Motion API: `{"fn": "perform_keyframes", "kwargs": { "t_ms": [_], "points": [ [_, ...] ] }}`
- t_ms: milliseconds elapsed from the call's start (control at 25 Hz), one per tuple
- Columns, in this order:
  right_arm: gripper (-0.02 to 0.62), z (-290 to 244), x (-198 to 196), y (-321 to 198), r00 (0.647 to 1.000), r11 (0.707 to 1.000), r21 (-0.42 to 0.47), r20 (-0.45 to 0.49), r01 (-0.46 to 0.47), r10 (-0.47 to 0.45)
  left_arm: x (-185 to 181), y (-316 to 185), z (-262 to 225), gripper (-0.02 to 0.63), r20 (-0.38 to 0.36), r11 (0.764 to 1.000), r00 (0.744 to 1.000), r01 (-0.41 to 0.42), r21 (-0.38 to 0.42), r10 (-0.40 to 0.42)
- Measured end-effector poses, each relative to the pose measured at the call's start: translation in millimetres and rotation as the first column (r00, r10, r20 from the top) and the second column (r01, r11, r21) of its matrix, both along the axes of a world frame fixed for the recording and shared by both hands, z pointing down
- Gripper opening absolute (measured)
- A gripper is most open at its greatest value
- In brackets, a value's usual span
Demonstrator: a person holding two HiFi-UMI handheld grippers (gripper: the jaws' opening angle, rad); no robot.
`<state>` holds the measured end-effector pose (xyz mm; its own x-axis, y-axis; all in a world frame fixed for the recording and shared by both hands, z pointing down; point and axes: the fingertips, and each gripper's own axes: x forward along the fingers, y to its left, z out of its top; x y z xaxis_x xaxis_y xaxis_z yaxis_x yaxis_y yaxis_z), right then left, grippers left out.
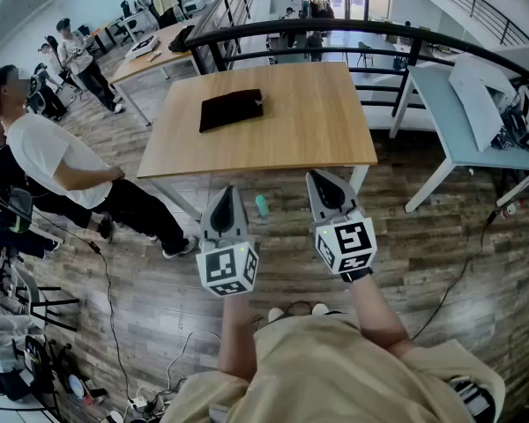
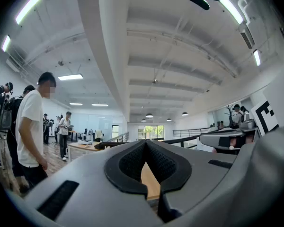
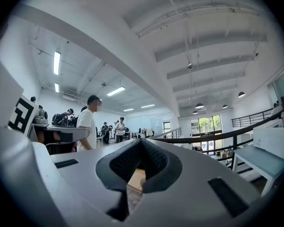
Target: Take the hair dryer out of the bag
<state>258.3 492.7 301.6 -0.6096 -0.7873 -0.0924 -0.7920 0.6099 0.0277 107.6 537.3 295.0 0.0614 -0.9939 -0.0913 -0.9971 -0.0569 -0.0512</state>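
A flat black bag [image 1: 231, 109] lies closed on the left half of the wooden table [image 1: 317, 139]. No hair dryer is in sight. In the head view my left gripper [image 1: 227, 190] and right gripper [image 1: 321, 177] hover side by side over the floor, just short of the table's near edge, both pointing at the table. Both are shut with nothing between their pads. The left gripper view shows its own jaws [image 2: 146, 144] meeting at the tips with a strip of tabletop [image 2: 149, 181] behind them. In the right gripper view the jaws [image 3: 141, 141] are likewise closed and empty.
A person in a white shirt [image 1: 46, 153] stands left of the table. A pale blue table [image 1: 463, 122] carrying white equipment is at the right. A black curved railing [image 1: 335, 32] runs behind. A small teal object [image 1: 261, 204] lies on the floor under the near edge. Cables trail at lower left.
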Motion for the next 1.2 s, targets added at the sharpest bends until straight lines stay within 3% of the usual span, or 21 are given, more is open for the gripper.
{"fn": "perform_keyframes", "kwargs": {
  "t_ms": [360,640,920,1200],
  "points": [
    [0.012,13,36,-7,1.0,1.0,-0.023,0.008,0.019,-0.019,34,-3,16,0.009,0.006,1.0,1.0,0.004,-0.023,-0.004],
    [0.012,22,23,-10,0.997,0.997,-0.017,0.03,0.075,-0.074,33,-20,29,0.009,0.002,0.999,1.0,0.003,-0.039,-0.003],
    [0.012,46,-10,-71,0.997,0.996,-0.055,0.009,0.075,-0.074,3,-89,58,0.009,-0.045,0.998,0.999,-0.018,-0.067,0.015],
    [0.012,33,-98,-186,0.996,0.995,-0.046,-0.001,0.087,-0.087,-79,-213,42,0.009,-0.058,0.999,0.998,-0.028,-0.044,0.026]
  ]
}}
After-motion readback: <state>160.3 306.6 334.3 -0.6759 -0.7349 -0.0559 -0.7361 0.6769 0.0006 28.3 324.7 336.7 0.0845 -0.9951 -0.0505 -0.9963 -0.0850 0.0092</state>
